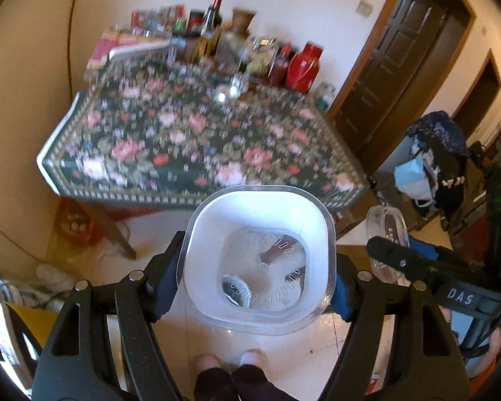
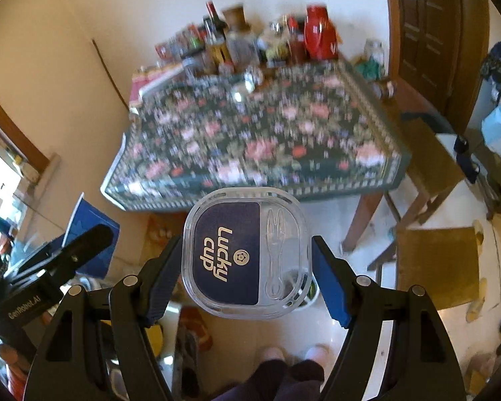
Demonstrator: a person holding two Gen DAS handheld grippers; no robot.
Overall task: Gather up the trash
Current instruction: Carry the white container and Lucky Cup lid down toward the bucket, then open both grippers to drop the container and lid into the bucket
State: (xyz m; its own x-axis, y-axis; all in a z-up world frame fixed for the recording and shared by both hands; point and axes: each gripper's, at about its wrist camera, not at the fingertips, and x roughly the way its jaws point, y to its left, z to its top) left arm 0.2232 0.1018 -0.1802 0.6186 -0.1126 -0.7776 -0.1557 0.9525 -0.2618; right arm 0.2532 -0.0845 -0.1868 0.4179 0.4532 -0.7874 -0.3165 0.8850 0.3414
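We hold one white cup in the left gripper at 6 o'clock below the counter, and one clear lid in the right gripper. Both grippers are clenched only on the edges, so we judge that tilting them could let either slip to the floor.

Floral-clothed table bears bottles and a red jug.
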